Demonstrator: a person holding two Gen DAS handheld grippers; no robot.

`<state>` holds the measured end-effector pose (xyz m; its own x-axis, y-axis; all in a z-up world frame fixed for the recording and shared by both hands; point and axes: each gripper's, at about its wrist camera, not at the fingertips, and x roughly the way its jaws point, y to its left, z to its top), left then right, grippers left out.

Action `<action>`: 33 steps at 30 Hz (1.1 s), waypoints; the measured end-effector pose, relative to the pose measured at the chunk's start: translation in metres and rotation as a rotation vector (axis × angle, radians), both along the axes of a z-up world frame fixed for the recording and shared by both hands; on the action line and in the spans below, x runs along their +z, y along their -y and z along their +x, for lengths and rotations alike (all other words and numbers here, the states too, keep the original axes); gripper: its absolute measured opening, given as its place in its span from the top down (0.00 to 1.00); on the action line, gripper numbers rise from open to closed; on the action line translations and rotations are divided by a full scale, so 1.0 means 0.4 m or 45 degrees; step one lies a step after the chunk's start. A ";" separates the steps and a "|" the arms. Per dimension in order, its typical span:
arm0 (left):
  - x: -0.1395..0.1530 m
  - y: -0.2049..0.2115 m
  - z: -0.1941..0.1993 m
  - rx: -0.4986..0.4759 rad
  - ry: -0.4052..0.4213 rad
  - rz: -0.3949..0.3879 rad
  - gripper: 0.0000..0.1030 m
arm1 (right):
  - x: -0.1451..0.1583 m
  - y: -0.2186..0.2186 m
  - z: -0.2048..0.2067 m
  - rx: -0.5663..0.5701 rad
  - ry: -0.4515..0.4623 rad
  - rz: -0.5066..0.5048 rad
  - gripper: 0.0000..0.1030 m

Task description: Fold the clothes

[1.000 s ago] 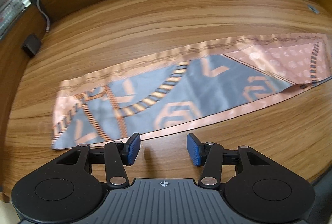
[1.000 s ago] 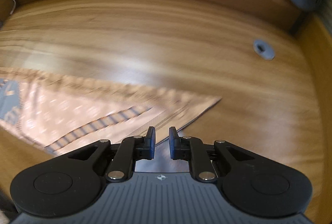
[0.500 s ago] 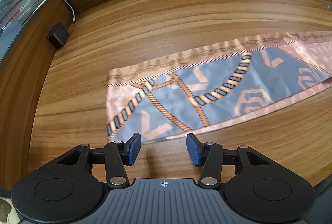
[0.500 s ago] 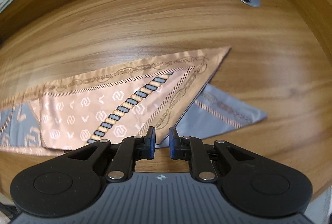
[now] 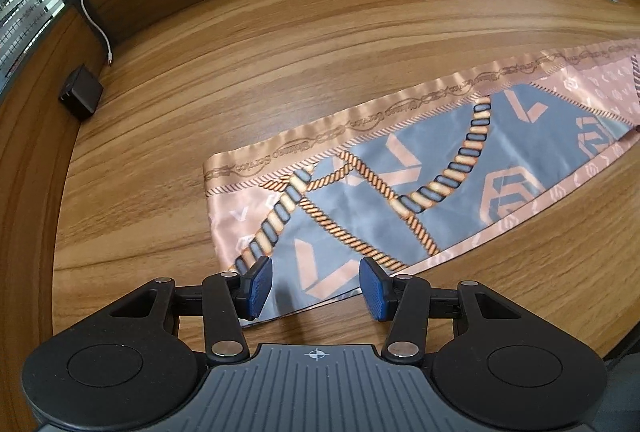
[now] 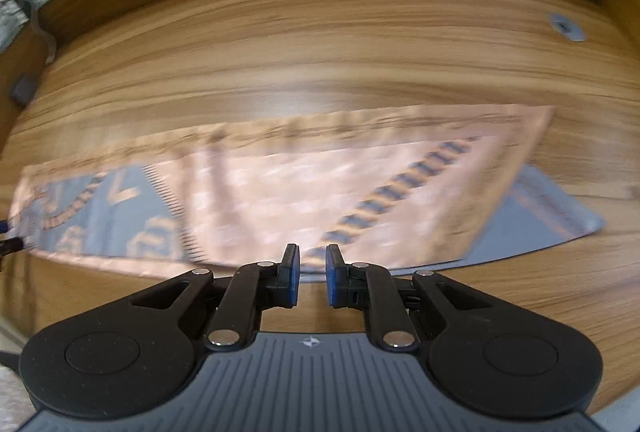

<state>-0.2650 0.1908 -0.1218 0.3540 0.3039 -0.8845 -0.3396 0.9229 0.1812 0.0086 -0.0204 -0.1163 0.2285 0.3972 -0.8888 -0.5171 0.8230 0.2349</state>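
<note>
Left wrist: wood table (image 5: 280, 31), scarf (image 5: 400, 191), left claw (image 5: 316, 288) wide, right claw (image 6: 313, 276) seemingly narrow, empty.

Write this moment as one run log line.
scarf: flat on table | left claw: open, empty | right claw: narrow gap, empty

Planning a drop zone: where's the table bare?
The table is bare between the scarf and the back wall, and left of the scarf up to the black box. The near edge is crowded: scarf plus left tongs.
</note>
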 end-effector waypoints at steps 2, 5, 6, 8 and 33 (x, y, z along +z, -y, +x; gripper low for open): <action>0.003 -0.010 -0.008 -0.019 0.002 -0.008 0.50 | -0.003 -0.028 -0.024 0.009 -0.021 0.029 0.85; 0.012 -0.026 -0.016 -0.056 0.014 -0.022 0.50 | -0.014 -0.062 -0.059 -0.021 -0.059 0.078 0.85; 0.014 -0.033 -0.015 -0.071 0.019 -0.024 0.50 | -0.019 -0.071 -0.068 -0.049 -0.071 0.095 0.85; 0.020 -0.045 -0.010 -0.102 0.029 -0.026 0.50 | -0.028 -0.089 -0.087 -0.105 -0.073 0.123 0.85; -0.019 -0.172 0.072 -0.341 0.011 -0.173 0.53 | -0.104 -0.109 -0.164 -0.656 -0.064 0.315 0.95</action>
